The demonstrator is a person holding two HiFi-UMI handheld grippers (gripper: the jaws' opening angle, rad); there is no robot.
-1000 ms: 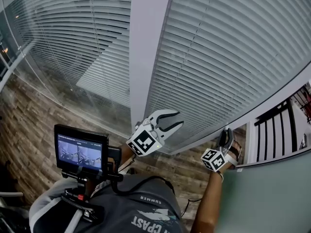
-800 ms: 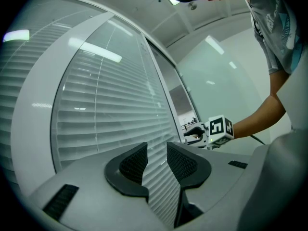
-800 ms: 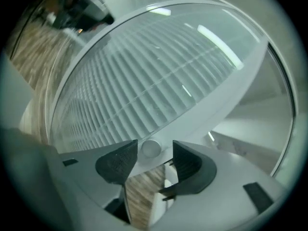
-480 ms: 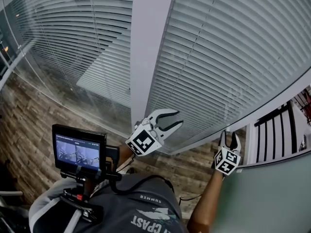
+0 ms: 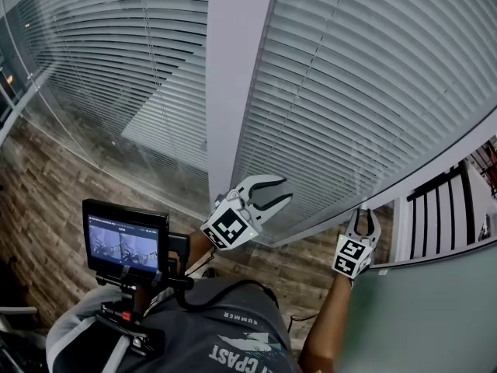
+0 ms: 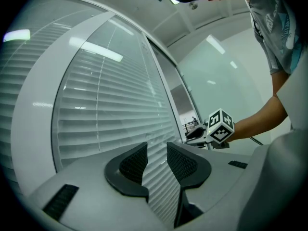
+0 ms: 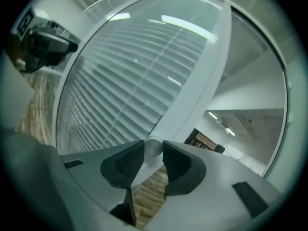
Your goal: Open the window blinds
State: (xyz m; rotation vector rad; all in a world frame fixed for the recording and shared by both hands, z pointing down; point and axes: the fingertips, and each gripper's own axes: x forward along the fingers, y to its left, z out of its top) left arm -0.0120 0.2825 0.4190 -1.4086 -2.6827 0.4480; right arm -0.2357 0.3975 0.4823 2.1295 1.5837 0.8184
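White slatted blinds point(image 5: 373, 92) hang shut across the right window pane, and more blinds point(image 5: 116, 53) cover the left one beyond the grey mullion point(image 5: 233, 76). My right gripper point(image 5: 366, 217) is at the blinds' lower right corner. In the right gripper view its jaws are closing on the round end of the tilt wand point(image 7: 153, 143), which sits between both pads of the right gripper point(image 7: 153, 149). My left gripper point(image 5: 286, 189) hovers level in front of the slats, open and empty; in its own view the left gripper point(image 6: 156, 150) shows only slats point(image 6: 120, 105) through the gap.
A small monitor point(image 5: 128, 243) rides on the rig at the person's chest. Wood-look flooring point(image 5: 46, 200) runs below the windows. A black railing point(image 5: 435, 208) shows past the right frame, and a pale green wall point(image 5: 435, 317) stands close on the right.
The right gripper rolled about its own axis at the blinds' corner, its marker cube turning and its fingers now pointing up the slats. The left gripper kept still.
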